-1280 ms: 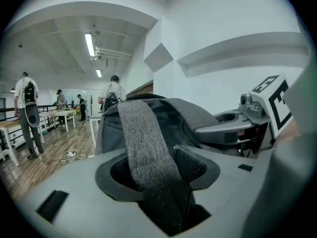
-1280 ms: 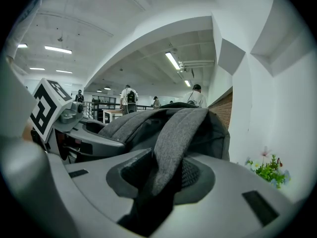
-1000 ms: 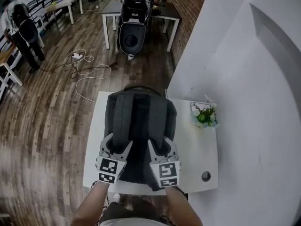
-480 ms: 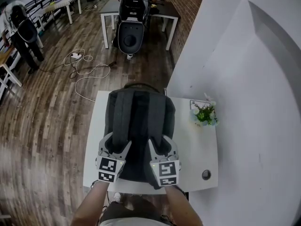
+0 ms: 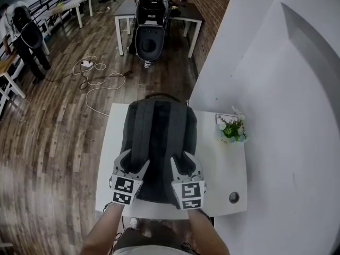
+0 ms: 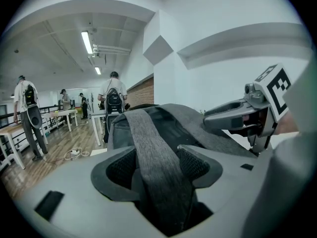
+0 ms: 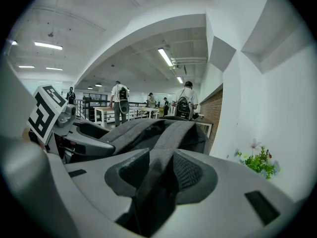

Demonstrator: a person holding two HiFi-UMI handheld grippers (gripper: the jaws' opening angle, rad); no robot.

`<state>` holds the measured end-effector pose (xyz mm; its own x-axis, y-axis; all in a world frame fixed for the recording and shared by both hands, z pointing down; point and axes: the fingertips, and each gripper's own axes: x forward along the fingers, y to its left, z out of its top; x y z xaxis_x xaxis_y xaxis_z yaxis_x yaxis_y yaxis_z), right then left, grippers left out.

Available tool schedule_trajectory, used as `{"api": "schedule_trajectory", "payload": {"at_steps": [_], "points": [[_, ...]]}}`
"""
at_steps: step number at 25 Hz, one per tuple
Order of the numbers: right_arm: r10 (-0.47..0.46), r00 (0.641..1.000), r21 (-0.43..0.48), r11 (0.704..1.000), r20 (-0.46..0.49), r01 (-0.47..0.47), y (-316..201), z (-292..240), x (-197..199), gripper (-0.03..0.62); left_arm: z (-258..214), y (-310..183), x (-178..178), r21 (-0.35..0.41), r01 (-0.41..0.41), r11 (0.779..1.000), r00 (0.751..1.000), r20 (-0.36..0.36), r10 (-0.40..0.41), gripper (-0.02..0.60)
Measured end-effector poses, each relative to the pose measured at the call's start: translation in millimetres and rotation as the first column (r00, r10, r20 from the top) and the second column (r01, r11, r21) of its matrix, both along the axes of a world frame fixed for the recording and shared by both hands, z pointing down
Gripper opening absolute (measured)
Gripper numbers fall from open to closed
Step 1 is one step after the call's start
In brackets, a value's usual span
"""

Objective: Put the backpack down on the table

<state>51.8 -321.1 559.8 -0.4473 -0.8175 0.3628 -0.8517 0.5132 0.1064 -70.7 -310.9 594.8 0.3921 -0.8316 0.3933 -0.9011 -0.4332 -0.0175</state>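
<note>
The dark grey backpack (image 5: 156, 142) lies flat on the white table (image 5: 223, 163), back panel and shoulder straps facing up, top handle at the far end. My left gripper (image 5: 132, 166) is at its near end, over the left strap (image 6: 151, 138). The strap runs loosely between the open pads, with a gap on its left side. My right gripper (image 5: 186, 163) is beside it over the right strap (image 7: 171, 133), jaws just as wide, and that strap passes between the pads with a dark gap beside it. Each gripper shows in the other's view: the right gripper (image 6: 237, 118), the left gripper (image 7: 84, 138).
A small potted plant (image 5: 232, 130) stands at the table's far right by the white wall (image 5: 276, 89). A round cable hole (image 5: 232, 197) sits at the near right corner. Cables (image 5: 98, 81) lie on the wooden floor beyond. A person (image 5: 150, 25) stands at another table farther off.
The backpack has settled flatter and a little farther onto the table, its near end drawn in from the front edge. Both grippers have stayed about where they were.
</note>
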Motion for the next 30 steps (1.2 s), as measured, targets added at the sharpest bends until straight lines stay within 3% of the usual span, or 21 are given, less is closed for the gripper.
{"api": "schedule_trajectory", "payload": {"at_steps": [7,15,23,25,30], "points": [[-0.003,1.0,-0.042,0.999,-0.017,0.002,7.5,16.7,-0.7,0.144,10.6,-3.3,2.0,-0.043,-0.013,0.999,1.0,-0.013,0.013,0.281],[0.037,0.999,-0.03,0.999,-0.007,-0.037,8.5,8.2,11.8,0.144,-11.7,0.9,-3.3,0.029,0.003,1.0,1.0,0.007,-0.003,0.279],[0.057,0.998,-0.003,0.998,0.009,-0.057,11.6,-3.9,20.2,0.123,-35.7,3.8,-5.7,0.103,0.023,0.994,0.999,0.024,-0.026,0.177],[0.063,0.998,0.007,0.998,0.016,-0.063,13.2,-10.2,20.3,0.112,-43.7,6.2,-9.3,0.12,0.032,0.992,0.999,0.025,-0.035,0.122],[0.064,0.997,0.027,0.998,0.037,-0.065,17.0,-23.6,17.1,0.1,-58.8,9.7,-15.0,0.148,0.042,0.988,0.999,0.012,-0.044,0.084]]}}
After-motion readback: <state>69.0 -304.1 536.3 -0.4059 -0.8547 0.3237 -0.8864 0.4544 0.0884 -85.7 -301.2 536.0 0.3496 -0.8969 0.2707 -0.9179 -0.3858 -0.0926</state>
